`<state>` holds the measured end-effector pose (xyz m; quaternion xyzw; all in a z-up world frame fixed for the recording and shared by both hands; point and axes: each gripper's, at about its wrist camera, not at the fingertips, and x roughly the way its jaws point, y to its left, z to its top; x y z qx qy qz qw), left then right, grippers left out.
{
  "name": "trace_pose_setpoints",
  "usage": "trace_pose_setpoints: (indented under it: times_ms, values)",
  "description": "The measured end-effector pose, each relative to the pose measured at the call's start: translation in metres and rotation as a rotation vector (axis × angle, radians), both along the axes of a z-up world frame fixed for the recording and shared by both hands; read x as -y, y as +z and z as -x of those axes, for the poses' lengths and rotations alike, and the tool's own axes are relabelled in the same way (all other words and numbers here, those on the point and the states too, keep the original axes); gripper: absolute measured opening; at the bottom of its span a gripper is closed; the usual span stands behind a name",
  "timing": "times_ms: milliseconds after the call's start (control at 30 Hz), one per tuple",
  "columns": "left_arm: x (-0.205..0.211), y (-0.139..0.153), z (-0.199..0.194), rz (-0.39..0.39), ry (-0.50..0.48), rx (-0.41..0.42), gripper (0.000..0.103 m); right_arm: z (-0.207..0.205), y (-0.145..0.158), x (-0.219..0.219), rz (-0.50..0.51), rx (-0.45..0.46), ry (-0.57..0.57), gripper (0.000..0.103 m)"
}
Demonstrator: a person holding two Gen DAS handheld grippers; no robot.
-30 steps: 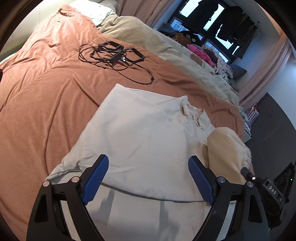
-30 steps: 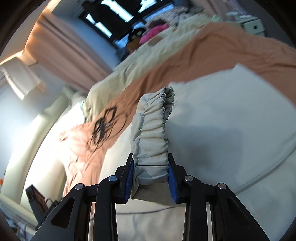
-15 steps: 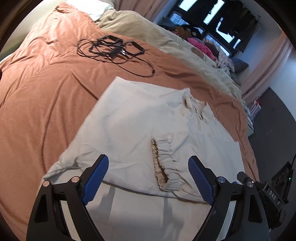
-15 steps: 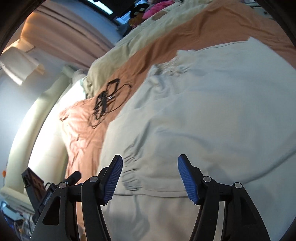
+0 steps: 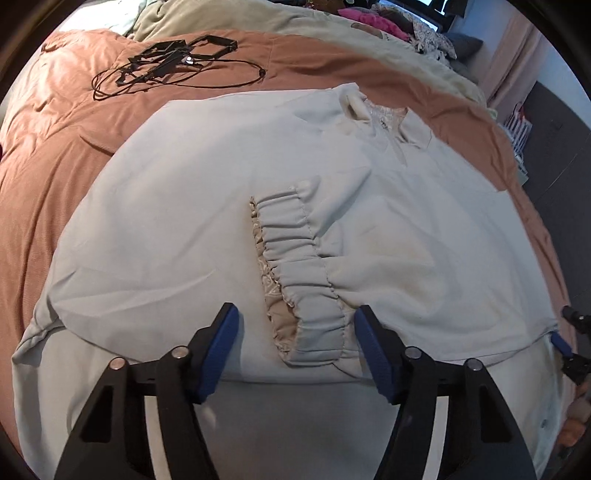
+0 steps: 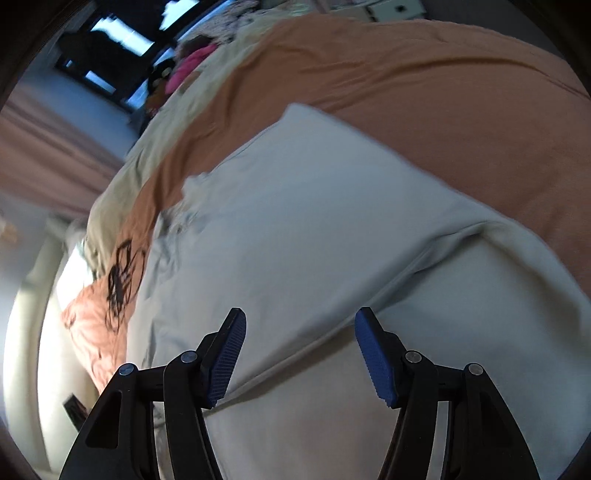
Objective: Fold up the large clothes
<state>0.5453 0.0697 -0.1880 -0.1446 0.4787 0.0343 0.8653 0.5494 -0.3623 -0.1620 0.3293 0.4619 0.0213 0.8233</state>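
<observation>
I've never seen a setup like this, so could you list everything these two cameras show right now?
Pale grey jacket with elastic cuffs: one, spread on the bed, sleeve cuff folded across its middle.
Terracotta bedspread: one, beneath the jacket.
Beige blanket: one, along the far bed edge.
Black tangled cable: one, on the bedspread.
Pink clothes pile: by the window.
Left gripper: blue pads, closing around the cuff, not yet pressing.
Right gripper: open over the jacket.

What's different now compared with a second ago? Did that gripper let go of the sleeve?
Yes. The right gripper released the gathered sleeve cuff, which now lies on the pale jacket; its jaws stand open over the fabric. The left gripper moved in low over the cuff, jaws closing, not yet pinching. The black cables and orange bedspread are unchanged.
</observation>
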Motion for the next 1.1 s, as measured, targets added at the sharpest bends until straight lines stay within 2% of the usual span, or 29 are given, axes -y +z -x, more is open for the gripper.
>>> trace_pose_setpoints:
  times_ms: [33, 100, 200, 233, 300, 400, 567, 633, 667, 733, 800, 867, 1100]
  values:
    - [0.002, -0.003, -0.001, -0.013, -0.006, -0.005, 0.054, 0.001, -0.002, 0.012, -0.008, -0.007, -0.03, 0.063]
    - [0.006, -0.004, -0.002, -0.038, -0.014, 0.002, 0.04, 0.004, -0.008, 0.035, -0.02, -0.031, -0.092, 0.063]
    - [0.006, -0.002, -0.001, -0.063, -0.003, 0.009, 0.035, 0.008, -0.023, 0.063, -0.08, -0.05, -0.157, 0.062]
    - [0.005, -0.002, -0.001, -0.062, 0.004, 0.011, 0.035, 0.008, -0.027, 0.069, -0.102, -0.043, -0.17, 0.059]
    - [0.004, -0.001, -0.002, -0.057, 0.007, 0.01, 0.035, 0.004, -0.033, 0.078, -0.111, -0.027, -0.192, 0.04]
    - [0.004, 0.003, -0.002, -0.046, 0.005, 0.01, 0.035, -0.003, -0.037, 0.086, -0.115, -0.011, -0.222, 0.031]
    - [0.006, 0.021, 0.005, -0.048, -0.011, 0.044, 0.036, -0.002, -0.033, 0.085, -0.144, -0.022, -0.259, 0.034]
    - [0.001, 0.028, 0.017, -0.014, -0.002, 0.064, 0.036, 0.002, -0.028, 0.08, -0.162, -0.015, -0.254, 0.044]
    - [-0.003, 0.033, 0.025, 0.011, 0.01, 0.066, 0.037, 0.006, -0.025, 0.076, -0.177, -0.009, -0.245, 0.053]
    - [-0.007, 0.044, 0.04, 0.039, 0.022, 0.077, 0.049, 0.012, -0.017, 0.069, -0.189, 0.01, -0.221, 0.056]
    - [-0.006, 0.055, 0.059, 0.025, -0.002, 0.096, 0.081, 0.023, -0.006, 0.061, -0.162, 0.029, -0.181, 0.06]
    - [-0.007, 0.065, 0.078, 0.004, -0.017, 0.114, 0.084, 0.044, 0.004, 0.054, -0.116, 0.044, -0.154, 0.063]
    - [-0.021, 0.082, 0.149, 0.011, 0.003, 0.124, 0.085, 0.112, 0.035, 0.04, -0.032, 0.094, -0.022, 0.066]
